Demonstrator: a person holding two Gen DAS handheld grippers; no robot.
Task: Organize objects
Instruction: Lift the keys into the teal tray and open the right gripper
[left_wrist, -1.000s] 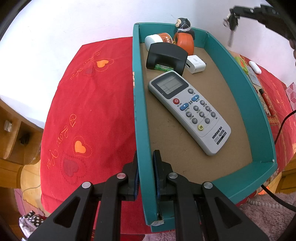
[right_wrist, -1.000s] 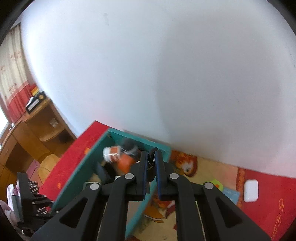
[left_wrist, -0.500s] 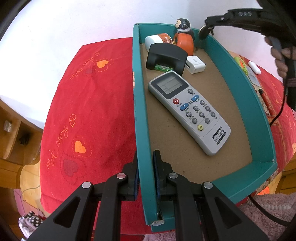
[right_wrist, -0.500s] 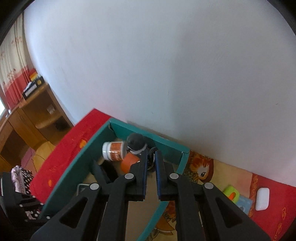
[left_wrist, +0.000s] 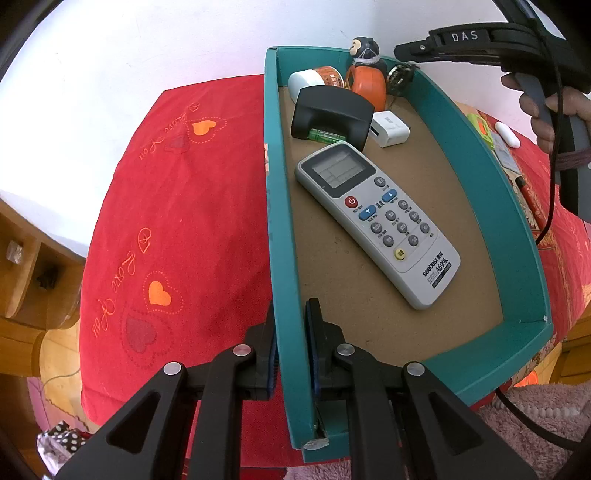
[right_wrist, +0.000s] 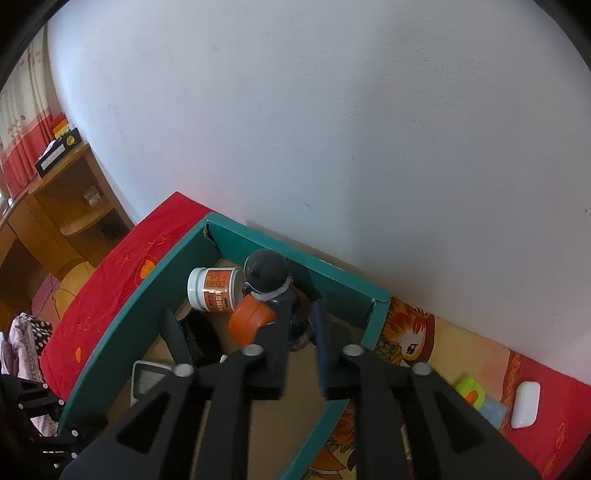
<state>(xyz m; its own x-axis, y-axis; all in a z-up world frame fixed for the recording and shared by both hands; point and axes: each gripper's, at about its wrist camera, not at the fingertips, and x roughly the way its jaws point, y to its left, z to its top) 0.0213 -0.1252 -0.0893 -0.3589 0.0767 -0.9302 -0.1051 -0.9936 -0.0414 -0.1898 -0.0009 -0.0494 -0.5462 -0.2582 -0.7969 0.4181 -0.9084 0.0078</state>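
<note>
Left gripper clamps the teal box by its near left wall: thin card, light but flexy, so grip low near the corner. Inside the box, left to right: smooth white jar, rigid remote, key bunch at the far corner. Right gripper jaws opening over the keys; small, metal, slippery.
</note>
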